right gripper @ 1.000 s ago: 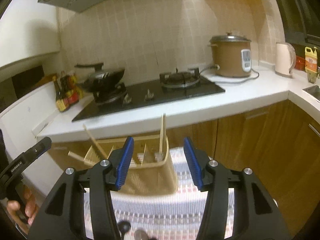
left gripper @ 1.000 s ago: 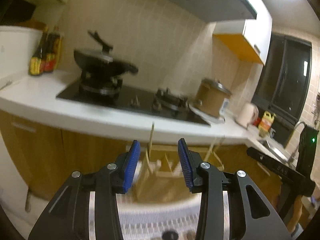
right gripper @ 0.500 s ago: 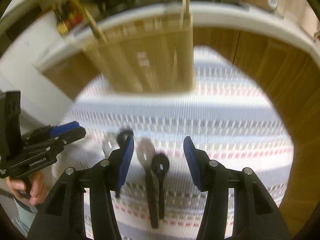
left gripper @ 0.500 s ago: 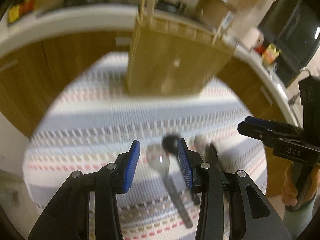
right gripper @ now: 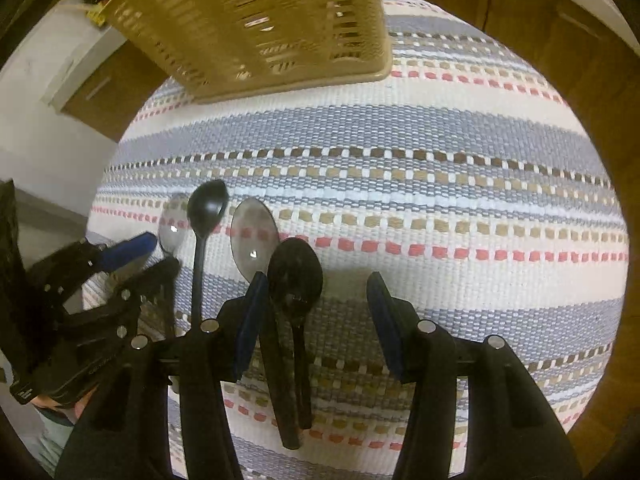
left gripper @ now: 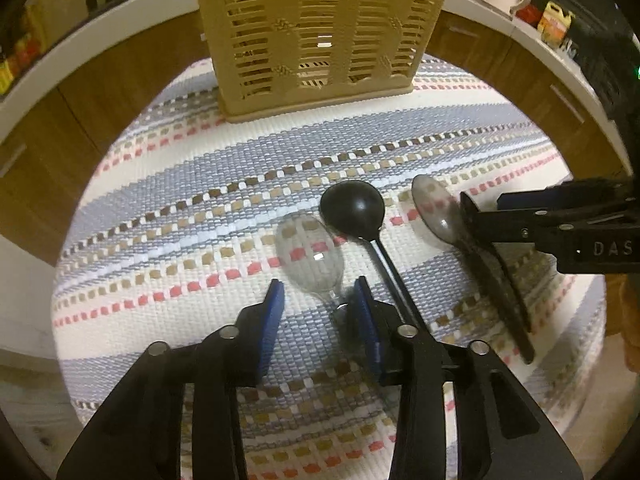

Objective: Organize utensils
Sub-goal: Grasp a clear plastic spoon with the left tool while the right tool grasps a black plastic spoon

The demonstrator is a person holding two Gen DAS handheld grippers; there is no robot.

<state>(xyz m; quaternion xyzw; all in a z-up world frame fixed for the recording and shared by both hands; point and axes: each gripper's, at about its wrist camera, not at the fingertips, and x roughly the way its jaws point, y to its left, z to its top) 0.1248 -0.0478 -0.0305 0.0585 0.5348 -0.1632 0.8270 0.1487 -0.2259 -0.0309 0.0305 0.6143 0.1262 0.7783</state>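
Observation:
Several spoons lie side by side on a striped woven mat. In the left wrist view my left gripper is open just above a clear spoon, with a black spoon to its right and a grey spoon further right. In the right wrist view my right gripper is open low over a black spoon, beside a clear-bowled spoon and a long black spoon. A beige slotted utensil basket stands at the mat's far edge; it also shows in the right wrist view.
The mat covers a round table. Wooden cabinets and a white counter edge lie beyond it. My right gripper enters the left wrist view at right; my left gripper enters the right wrist view at left.
Both grippers have tilted from facing the kitchen counter down to the mat and dropped close to the spoons. Both stay open.

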